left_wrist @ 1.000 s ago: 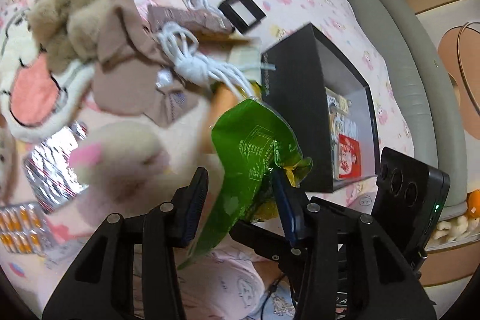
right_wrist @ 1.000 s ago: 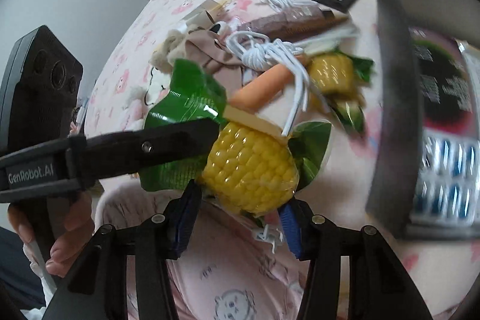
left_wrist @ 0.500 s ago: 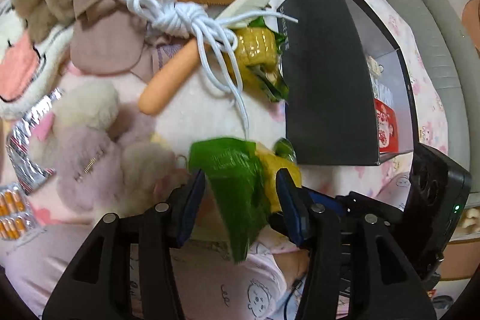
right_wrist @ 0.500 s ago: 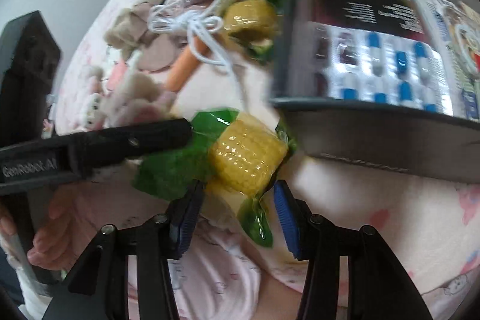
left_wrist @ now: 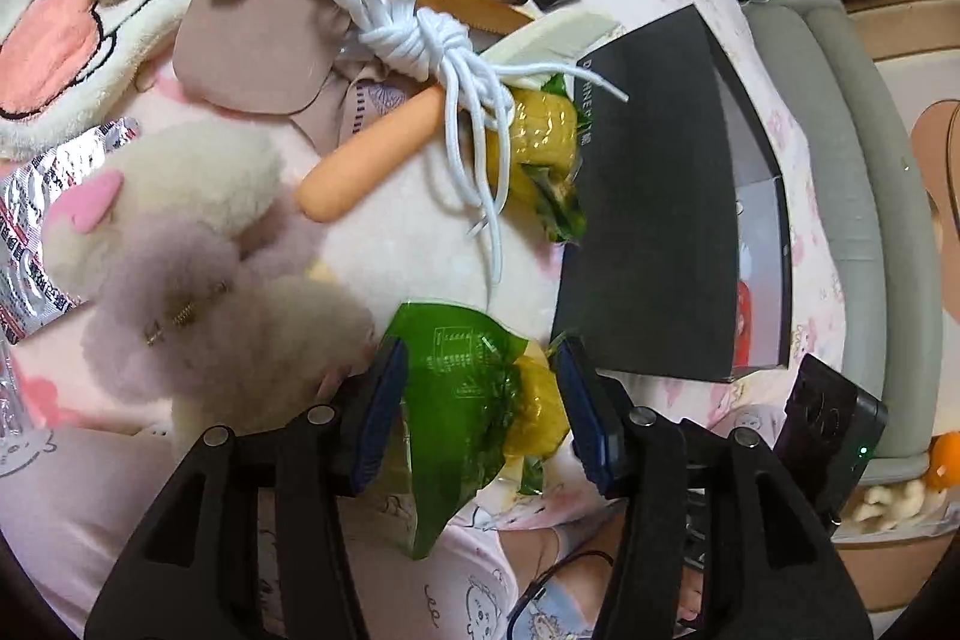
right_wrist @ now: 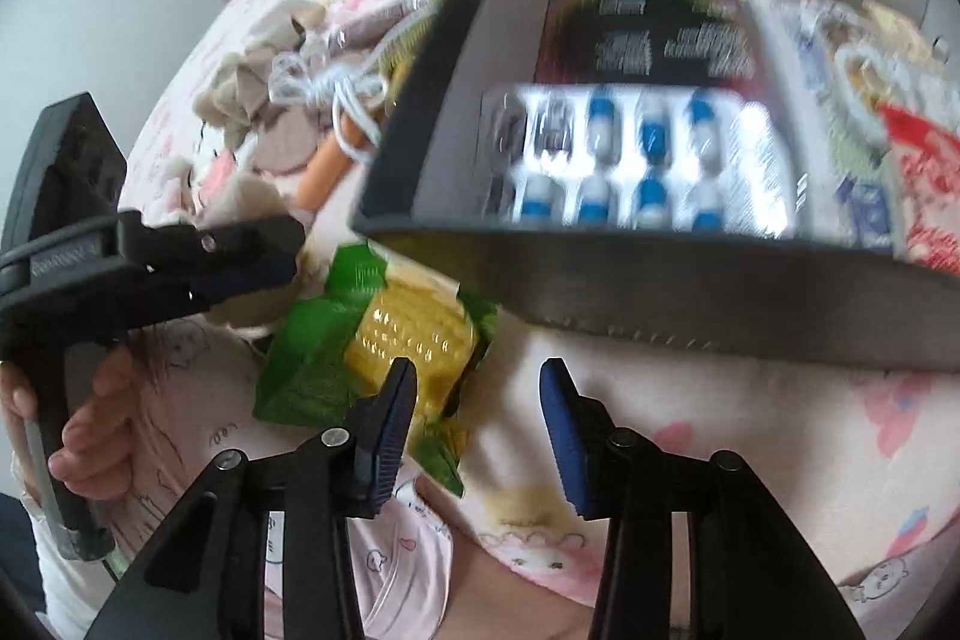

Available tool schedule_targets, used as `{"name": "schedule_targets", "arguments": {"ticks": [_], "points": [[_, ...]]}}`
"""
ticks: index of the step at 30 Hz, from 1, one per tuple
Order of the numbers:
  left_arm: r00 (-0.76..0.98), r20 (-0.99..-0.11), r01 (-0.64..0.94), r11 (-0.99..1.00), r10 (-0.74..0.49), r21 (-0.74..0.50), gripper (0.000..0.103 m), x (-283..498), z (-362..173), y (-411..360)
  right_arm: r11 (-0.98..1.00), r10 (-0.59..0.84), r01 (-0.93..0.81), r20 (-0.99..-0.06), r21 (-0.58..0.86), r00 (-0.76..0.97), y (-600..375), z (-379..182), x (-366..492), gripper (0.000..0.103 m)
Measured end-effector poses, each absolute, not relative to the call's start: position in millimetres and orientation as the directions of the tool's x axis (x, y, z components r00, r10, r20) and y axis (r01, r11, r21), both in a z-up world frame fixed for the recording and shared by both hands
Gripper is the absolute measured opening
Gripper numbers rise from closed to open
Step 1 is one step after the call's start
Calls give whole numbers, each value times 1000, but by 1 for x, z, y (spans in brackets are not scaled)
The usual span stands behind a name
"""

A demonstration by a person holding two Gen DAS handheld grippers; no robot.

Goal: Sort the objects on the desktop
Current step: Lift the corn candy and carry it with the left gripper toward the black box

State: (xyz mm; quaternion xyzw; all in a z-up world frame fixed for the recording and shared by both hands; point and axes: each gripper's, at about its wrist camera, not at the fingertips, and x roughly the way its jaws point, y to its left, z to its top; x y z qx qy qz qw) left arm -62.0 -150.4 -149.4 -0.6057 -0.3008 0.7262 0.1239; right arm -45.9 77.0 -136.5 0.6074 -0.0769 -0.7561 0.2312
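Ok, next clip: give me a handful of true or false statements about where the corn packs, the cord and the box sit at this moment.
1. A vacuum-packed yellow corn cob in green wrapping lies between the left gripper's blue pads. True.
2. The right gripper clamps that corn pack. False: the pack lies off to the side of its jaws, which have nothing between them.
3. The black rectangular cardboard box is empty. False: a blister sheet of blue-and-white capsules and printed packets lie inside.
4. A bundled white cord lies over an orange sausage-shaped piece. True.
5. Only one corn pack is in view. False: a second one lies against the box's outer wall.
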Motion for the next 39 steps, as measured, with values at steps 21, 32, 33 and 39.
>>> {"name": "schedule_targets", "arguments": {"ticks": [21,32,33,39], "points": [[-22,-862,80,-859,506,-506,65,-63,-185,-89,-828,-538,281,-830,486,-149,59,-157,-42,45],[-159,-837,74,-839,523,-538,64,-30,-142,-94,-805,-561,339,-810,487,-169,62,-122,-21,36],[-176,-833,72,-837,525,-543,64,-26,-134,-95,-800,-569,346,-803,490,-177,63,-116,-18,36],[-258,-827,39,-850,500,-526,64,-22,-94,-94,-768,-604,420,-764,483,-227,64,-72,-7,35]]}}
